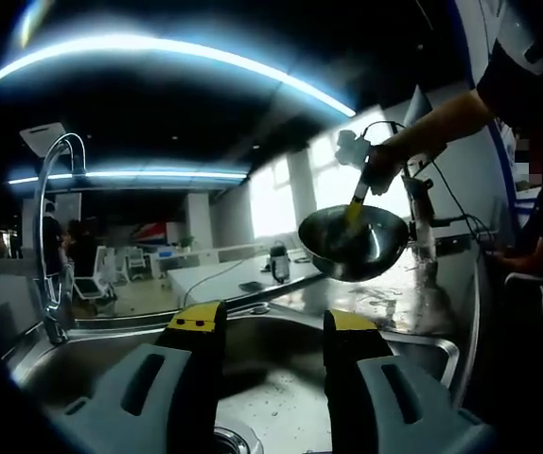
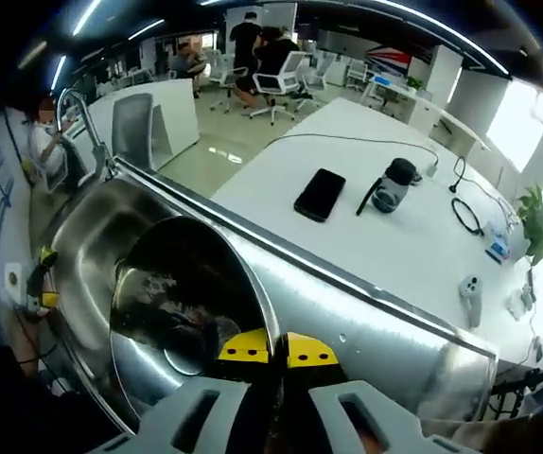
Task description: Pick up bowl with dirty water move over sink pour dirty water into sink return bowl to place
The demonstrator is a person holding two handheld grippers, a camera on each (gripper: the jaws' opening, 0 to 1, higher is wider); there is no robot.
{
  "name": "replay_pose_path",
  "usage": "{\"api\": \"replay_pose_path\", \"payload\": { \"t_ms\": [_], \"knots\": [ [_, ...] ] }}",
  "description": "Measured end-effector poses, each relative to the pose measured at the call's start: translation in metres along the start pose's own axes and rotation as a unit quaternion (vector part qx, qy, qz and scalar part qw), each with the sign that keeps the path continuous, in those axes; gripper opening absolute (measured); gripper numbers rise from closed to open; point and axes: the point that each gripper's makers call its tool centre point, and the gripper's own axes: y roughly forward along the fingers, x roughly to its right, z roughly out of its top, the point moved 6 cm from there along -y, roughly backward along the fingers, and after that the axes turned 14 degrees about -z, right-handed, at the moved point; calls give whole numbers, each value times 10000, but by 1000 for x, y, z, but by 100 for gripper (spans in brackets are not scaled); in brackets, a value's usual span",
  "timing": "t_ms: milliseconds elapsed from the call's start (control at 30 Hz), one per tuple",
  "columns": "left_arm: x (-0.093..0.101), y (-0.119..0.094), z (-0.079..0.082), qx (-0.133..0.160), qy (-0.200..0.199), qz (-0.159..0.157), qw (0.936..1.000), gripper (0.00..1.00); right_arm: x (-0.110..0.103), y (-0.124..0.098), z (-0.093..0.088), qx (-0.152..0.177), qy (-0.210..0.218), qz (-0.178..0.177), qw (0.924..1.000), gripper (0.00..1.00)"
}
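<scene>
Bowl held aloft beside the sink by the right hand-held gripper; left hand-held gripper idle over the basin.

Nearest in the left gripper view, the left hand-held gripper (image 1: 271, 331) stands released, its jaws apart with nothing between them, above the steel sink (image 1: 423, 345). The tap (image 1: 56, 236) rises at the basin's left edge. Further off, the steel bowl (image 1: 354, 241) hangs in the air above the wet surface (image 1: 385, 301), gripped at its rim by the other tool under a person's hand (image 1: 385, 156). In the right gripper view, the right hand-held gripper (image 2: 278, 352) is clenched on the bowl's rim, the bowl tilted toward the basin; its contents appear dark, though glare prevents certainty. Beyond lie a white table (image 2: 385, 246), phone (image 2: 320, 194) and bottle (image 2: 394, 183).
</scene>
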Motion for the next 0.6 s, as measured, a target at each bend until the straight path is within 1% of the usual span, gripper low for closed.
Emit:
{"api": "replay_pose_path", "payload": {
  "t_ms": [267, 333, 433, 600],
  "knots": [
    [-1, -1, 0, 36, -18, 25, 10000, 40, -19, -2, 18, 127, -157, 55, 9998, 0],
    [-2, 0, 0, 33, -82, 34, 10000, 41, -23, -3, 23, 148, -206, 67, 9997, 0],
    [-2, -1, 1, 54, -286, 42, 9996, 41, -32, -4, 29, 211, -248, 93, 9994, 0],
    [-1, -1, 1, 28, -341, 72, 9994, 41, -43, -5, 36, 258, -372, 126, 9989, 0]
  ]
}}
